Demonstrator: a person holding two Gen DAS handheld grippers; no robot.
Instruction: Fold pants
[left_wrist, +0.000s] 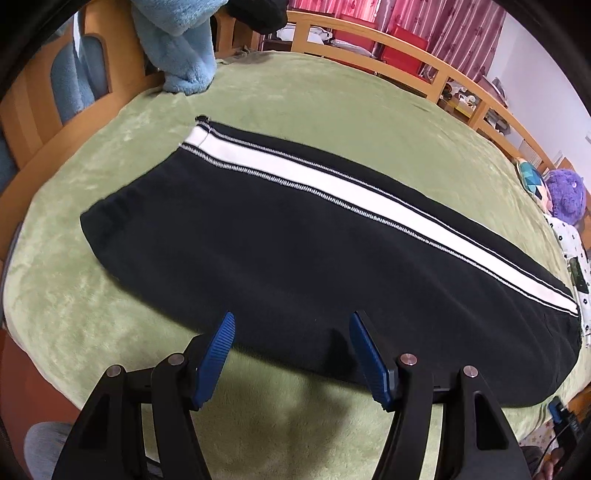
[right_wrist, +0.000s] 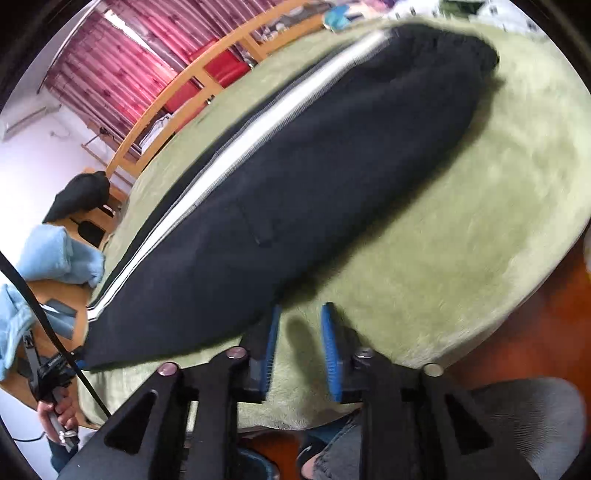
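Observation:
The black pants (left_wrist: 280, 251) with a white side stripe (left_wrist: 332, 192) lie folded lengthwise, flat on the green blanket (left_wrist: 110, 295). My left gripper (left_wrist: 291, 325) is open and empty, its blue pads at the pants' near edge, just above the cloth. In the right wrist view the pants (right_wrist: 314, 177) stretch away diagonally and look blurred. My right gripper (right_wrist: 301, 314) is open and empty over the blanket (right_wrist: 461, 240), right beside the pants' near edge.
A light blue fleece garment (left_wrist: 177, 48) lies at the bed's far left corner. A wooden bed rail (left_wrist: 424, 70) runs along the far side. A purple plush toy (left_wrist: 565, 195) sits at the right. The hand holding the left gripper (right_wrist: 59, 406) shows at lower left.

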